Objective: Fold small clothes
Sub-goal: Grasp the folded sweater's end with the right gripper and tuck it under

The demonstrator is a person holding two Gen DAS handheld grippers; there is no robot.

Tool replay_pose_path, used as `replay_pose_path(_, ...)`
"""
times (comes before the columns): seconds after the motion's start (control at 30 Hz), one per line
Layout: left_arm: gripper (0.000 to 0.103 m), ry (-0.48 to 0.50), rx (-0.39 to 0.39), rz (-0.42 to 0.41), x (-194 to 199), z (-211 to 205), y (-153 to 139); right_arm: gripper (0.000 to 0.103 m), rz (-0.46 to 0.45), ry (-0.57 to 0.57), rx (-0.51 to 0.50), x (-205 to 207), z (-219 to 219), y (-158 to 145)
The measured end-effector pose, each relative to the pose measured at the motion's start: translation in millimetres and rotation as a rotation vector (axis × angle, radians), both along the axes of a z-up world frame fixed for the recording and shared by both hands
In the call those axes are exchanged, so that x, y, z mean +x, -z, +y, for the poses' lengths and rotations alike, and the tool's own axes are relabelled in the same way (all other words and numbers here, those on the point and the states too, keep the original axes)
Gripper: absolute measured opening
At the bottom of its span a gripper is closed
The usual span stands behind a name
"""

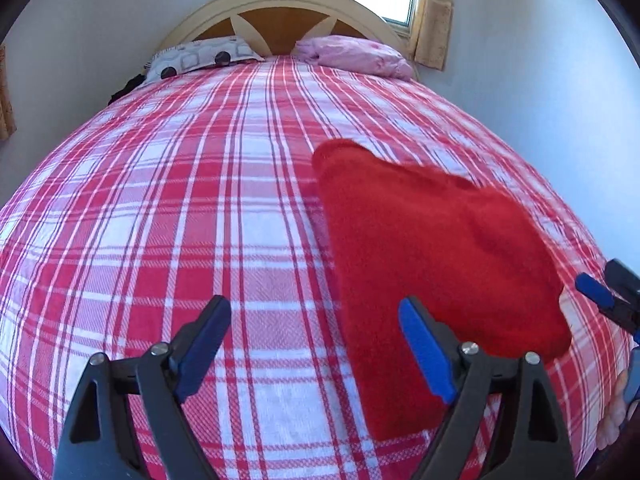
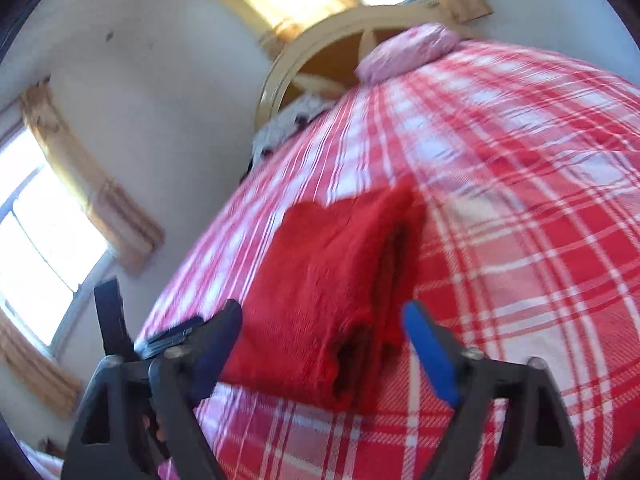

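A red fuzzy garment (image 1: 432, 264) lies folded on the red and white plaid bedspread (image 1: 200, 208). In the right wrist view the garment (image 2: 336, 288) shows stacked layers at its near edge. My left gripper (image 1: 316, 344) is open and empty, just left of the garment's near edge. My right gripper (image 2: 324, 348) is open and empty, its jaws wide apart in front of the garment's near end. The right gripper also shows at the far right of the left wrist view (image 1: 608, 292).
A patterned pillow (image 1: 200, 56) and a pink pillow (image 1: 356, 56) lie at the wooden headboard (image 1: 280, 12). White walls flank the bed. Curtained windows show in the right wrist view (image 2: 44, 240). The plaid bedspread (image 2: 520, 240) spreads wide around the garment.
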State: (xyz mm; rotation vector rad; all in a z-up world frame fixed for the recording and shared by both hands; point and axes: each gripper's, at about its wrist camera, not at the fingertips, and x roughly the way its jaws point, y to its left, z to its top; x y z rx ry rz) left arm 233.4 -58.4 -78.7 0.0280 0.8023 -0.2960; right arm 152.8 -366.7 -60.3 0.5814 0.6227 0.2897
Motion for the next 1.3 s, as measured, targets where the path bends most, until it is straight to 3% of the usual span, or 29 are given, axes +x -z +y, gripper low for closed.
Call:
replay_pose_path(0.17, 0.089, 0.046, 0.052, -0.046, 10, -17, -10, 0.085, 0.062, 0.017, 0.012, 28, -5, 7)
replay_pose_path(0.23, 0.089, 0.048, 0.036, -0.041, 23, -23, -13, 0.085, 0.069, 0.027, 0.019, 41, -9, 7)
replay_pose_path(0.37, 0.089, 0.05, -0.063, 0.057, 61, -35, -5, 0.085, 0.102, 0.059, -0.031, 77, -3, 17)
replay_pose_path(0.5, 0.089, 0.041, -0.031, 0.176, 86, -50, 26, 0.085, 0.21, 0.006, -0.054, 108, 17, 59)
replay_pose_path(0.57, 0.091, 0.041, -0.06, 0.18, 85, -48, 36, 0.085, 0.173, 0.008, -0.125, 103, 25, 61)
replay_pose_path(0.67, 0.099, 0.018, -0.081, 0.157, 80, -44, 41, 0.085, 0.176, 0.003, -0.104, 103, 23, 62)
replay_pose_path(0.77, 0.099, 0.021, -0.111, 0.168, 80, -42, 44, 0.083, 0.17, 0.003, -0.121, 102, 25, 61)
replay_pose_path(0.9, 0.099, 0.039, -0.113, 0.161, 78, -40, 43, 0.07, 0.152, -0.005, -0.11, 96, 25, 62)
replay_pose_path(1.13, 0.09, 0.052, -0.138, 0.182, 82, -42, 43, 0.069, 0.156, -0.023, -0.071, 99, 23, 65)
replay_pose_path(1.2, 0.083, 0.069, -0.138, 0.174, 82, -46, 41, 0.069, 0.157, -0.024, -0.073, 99, 23, 66)
replay_pose_path(1.27, 0.061, 0.105, -0.156, 0.165, 79, -49, 39, 0.068, 0.158, -0.02, -0.088, 100, 26, 65)
replay_pose_path(1.3, 0.06, 0.112, -0.148, 0.152, 77, -52, 37, 0.065, 0.155, -0.017, -0.099, 100, 27, 64)
